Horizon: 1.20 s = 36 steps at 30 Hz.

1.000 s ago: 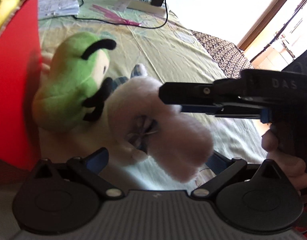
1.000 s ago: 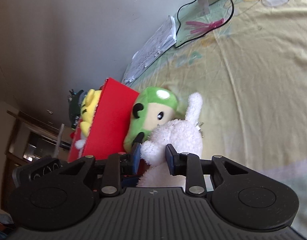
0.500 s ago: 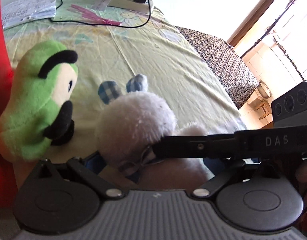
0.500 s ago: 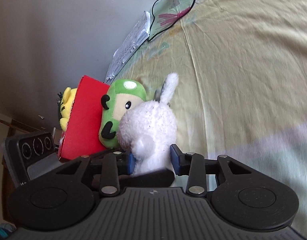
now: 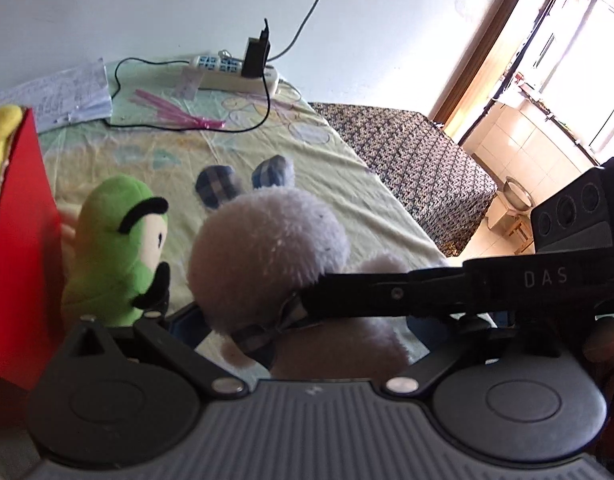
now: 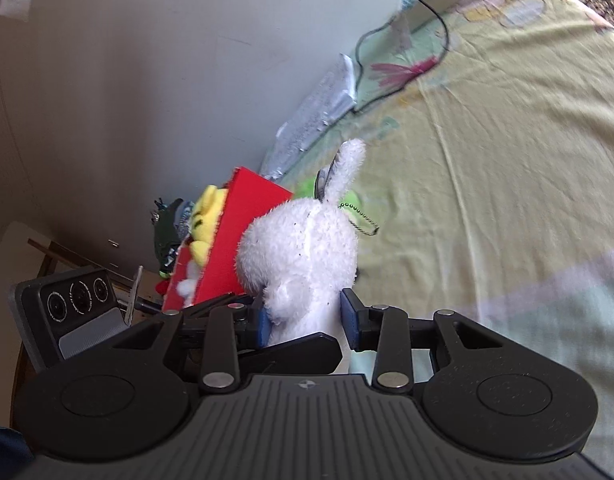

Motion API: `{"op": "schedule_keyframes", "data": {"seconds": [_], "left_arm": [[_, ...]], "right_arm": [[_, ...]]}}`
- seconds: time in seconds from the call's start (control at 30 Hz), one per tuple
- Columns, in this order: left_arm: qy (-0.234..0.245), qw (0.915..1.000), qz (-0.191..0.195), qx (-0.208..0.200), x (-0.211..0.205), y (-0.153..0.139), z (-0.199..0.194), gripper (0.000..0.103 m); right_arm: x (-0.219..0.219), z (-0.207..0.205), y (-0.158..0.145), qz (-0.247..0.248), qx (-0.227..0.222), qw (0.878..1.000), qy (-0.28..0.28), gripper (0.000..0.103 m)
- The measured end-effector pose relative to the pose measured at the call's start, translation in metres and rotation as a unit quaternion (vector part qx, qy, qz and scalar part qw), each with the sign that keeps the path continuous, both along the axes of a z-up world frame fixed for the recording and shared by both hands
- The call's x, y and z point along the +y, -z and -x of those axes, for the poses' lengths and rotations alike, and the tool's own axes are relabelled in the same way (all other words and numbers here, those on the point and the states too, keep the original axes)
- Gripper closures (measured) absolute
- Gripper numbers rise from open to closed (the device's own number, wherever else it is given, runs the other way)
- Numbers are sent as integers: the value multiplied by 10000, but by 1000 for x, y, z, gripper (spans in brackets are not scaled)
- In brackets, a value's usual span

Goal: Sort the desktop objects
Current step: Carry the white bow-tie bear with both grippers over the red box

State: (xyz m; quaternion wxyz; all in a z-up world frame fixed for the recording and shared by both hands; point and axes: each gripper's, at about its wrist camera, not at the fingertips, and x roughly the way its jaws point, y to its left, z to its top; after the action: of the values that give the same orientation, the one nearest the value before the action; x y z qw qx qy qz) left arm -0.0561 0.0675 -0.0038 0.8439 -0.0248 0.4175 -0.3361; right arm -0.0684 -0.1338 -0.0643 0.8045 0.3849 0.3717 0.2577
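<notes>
The white plush rabbit (image 6: pixel 303 256) stands on the desk (image 6: pixel 507 152) beside the green plush (image 5: pixel 119 252) and red box (image 5: pixel 19 248); the right tool (image 6: pixel 305 322) clamps its body, the left tool (image 5: pixel 303 320) spread wide around it

The fluffy white plush rabbit (image 5: pixel 267 260) sits between the blue-padded fingers of the right gripper (image 6: pixel 307 320), whose arm crosses in front of it from the right in the left wrist view. Just left of the rabbit stands the green plush figure with black markings (image 5: pixel 119 248), against the tall red cardboard box (image 5: pixel 19 240). A yellow plush toy (image 6: pixel 205 224) sits in that box. Behind, on the pale patterned tablecloth (image 5: pixel 307 168), a white power strip (image 5: pixel 235 74) lies along the wall, with a stack of printed papers (image 5: pixel 59 96) to its left.
</notes>
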Motion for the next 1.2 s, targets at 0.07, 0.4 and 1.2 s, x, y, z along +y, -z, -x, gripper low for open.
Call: {"op": "schedule_keyframes", "data": {"seconds": [0.07,0.4,1.2], "left_arm": [[26,9998,63,-165,9,-12,5,4],[-10,9965,324,-771,90,-61,22,4],[-880,9908,223,-1005,286,-66,-13,3]], "right_arm": [[9,4,-12,45,-188,9998,21,65],[85,14,-59,70,-795,9967,176,65],[272,-60,-63,219,-1016,9946,52,65]]}}
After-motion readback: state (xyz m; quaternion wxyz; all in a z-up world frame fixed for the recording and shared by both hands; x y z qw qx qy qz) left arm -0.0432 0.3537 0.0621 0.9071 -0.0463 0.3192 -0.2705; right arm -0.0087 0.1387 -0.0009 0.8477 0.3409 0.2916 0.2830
